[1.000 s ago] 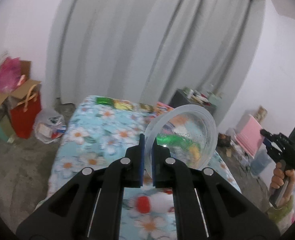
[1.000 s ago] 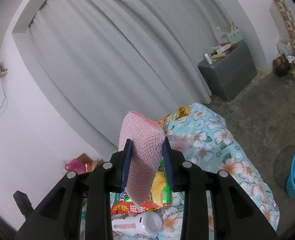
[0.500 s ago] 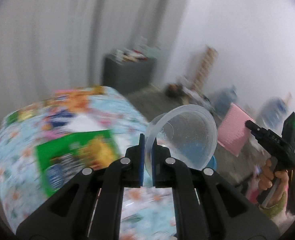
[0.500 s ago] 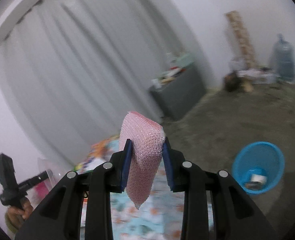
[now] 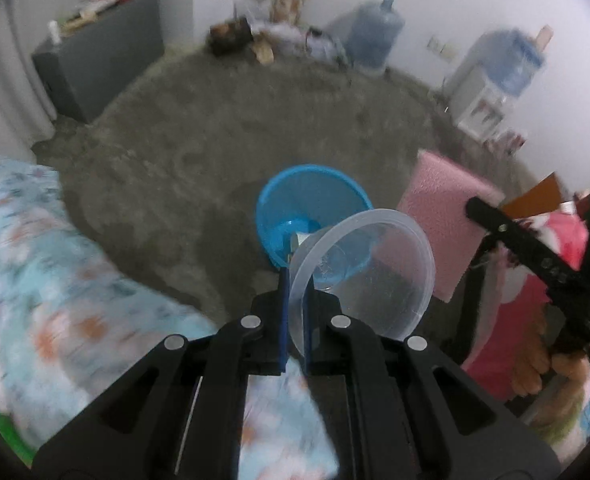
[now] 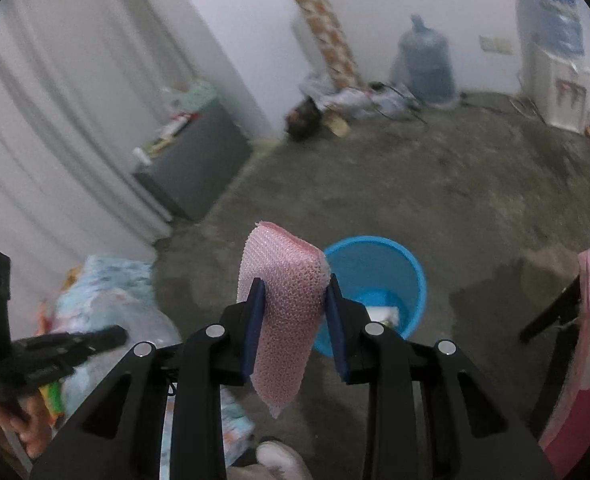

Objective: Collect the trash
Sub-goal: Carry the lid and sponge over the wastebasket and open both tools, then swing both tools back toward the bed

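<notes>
Where curtains showed, both hand-held grippers (clamping clear bowl (image 5: 361, 276), pink sponge (image 6: 283, 304)) face blue bin (image 6: 379, 272).

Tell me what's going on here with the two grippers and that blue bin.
A person is clearing trash with a handheld gripper in each hand. The left gripper is clamped on the rim of a clear plastic bowl, and the right gripper is squeezing a pink foam pad. Both point toward a blue trash bin on the concrete floor; neither piece has been dropped in yet.
</notes>
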Tool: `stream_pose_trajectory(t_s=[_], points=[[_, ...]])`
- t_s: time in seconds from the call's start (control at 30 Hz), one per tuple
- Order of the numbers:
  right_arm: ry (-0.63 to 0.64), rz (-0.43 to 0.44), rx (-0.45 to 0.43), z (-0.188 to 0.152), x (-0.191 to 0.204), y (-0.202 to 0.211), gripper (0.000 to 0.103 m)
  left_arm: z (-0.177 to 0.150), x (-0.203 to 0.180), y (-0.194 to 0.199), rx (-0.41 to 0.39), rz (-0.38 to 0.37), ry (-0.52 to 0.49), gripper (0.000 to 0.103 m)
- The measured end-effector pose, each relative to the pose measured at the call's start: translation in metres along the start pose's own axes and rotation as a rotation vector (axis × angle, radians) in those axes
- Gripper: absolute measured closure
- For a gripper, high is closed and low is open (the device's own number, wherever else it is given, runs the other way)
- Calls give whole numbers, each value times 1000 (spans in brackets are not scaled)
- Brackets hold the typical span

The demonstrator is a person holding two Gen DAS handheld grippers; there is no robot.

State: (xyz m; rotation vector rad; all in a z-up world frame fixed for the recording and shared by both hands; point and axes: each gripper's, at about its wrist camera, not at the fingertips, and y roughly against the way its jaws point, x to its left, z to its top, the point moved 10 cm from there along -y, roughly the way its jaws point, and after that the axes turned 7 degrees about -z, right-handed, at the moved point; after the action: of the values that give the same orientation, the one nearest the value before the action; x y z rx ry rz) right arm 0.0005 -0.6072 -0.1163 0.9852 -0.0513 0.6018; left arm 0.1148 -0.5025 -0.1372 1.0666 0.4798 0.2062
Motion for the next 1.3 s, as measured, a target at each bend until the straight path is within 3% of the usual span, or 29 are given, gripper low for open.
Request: stream_pose_trajectory(t_s=[0.13,0.2,0.23,0.27,0.3,0.37,0.47,0.53,0.77,0.97,1.17,1.3], points=[[-74,-25,13,15,-23,-39,72,26,-9,-61,13,64,-7,98],[-104,-53,3,29,-33,-66,69,43,-12,-86,-15,60,19,86],[-117,-60,11,31,-35,-79,65,50,-8,-96,-30,73,29,59],[-136,-62,53,30,-39,-100,54,58,-4,-105,-40,108,39,35],[-161,-64,103,26,-44,-117,48,63,1,-113,-57,182,45,29],[-229,-90,176,17,-57,-140,46,66,3,-121,-47,225,63,27],[-271,-95,163,12,-68,-137,46,56,1,-112,-31,178,85,26],[-258,-75,146,8,-67,-122,46,60,0,-100,-65,175,71,23],[-85,-28,87,3,-37,-58,45,64,-14,0,-193,114,-1,19],[100,89,20,2,23,9,33,22,5,129,-302,23,32,14],[227,260,37,-19,102,58,26,-72,92,265,-473,68,219,13],[299,380,78,-44,154,81,22,-171,158,337,-594,201,393,11]])
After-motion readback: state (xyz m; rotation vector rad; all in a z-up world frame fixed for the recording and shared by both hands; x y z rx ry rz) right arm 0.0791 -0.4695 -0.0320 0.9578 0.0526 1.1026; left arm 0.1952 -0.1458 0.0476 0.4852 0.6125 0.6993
